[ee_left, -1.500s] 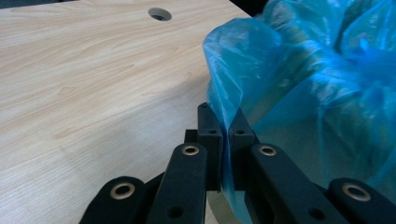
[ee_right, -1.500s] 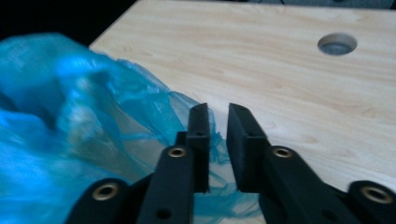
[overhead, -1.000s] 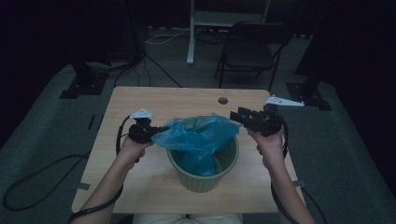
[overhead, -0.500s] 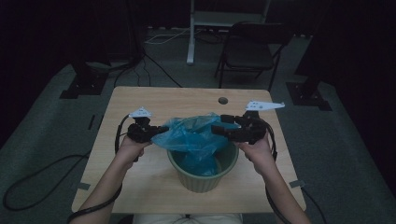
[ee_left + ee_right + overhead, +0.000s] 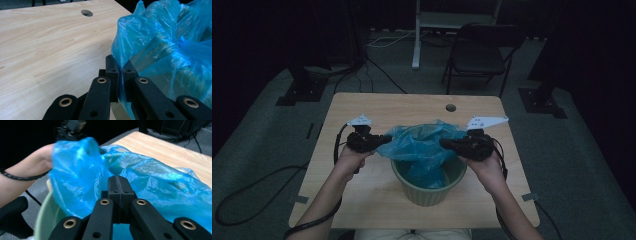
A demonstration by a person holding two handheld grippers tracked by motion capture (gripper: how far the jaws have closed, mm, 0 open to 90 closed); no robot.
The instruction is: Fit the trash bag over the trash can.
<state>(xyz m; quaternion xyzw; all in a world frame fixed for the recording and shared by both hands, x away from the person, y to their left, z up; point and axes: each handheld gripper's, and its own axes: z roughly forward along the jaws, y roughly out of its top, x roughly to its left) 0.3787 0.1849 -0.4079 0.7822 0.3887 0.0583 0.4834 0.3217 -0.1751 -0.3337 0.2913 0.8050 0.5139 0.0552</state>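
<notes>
Right gripper closes in on the bag's far edge

The right gripper has swung inward and just snapped its jaws together at the blue bag over the green bin; the left gripper pinches the opposite edge, so spreading the liner looks next.

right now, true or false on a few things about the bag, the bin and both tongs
1. The left tongs are shut on the blue bag. True.
2. The green bin lies tipped on its side. False: it stands upright on the table.
3. The right tongs are wide open. False: their jaws have just closed, meeting at the bag's film.
4. The bag hangs into the bin. True.
5. The bag is red. False: blue.
</notes>
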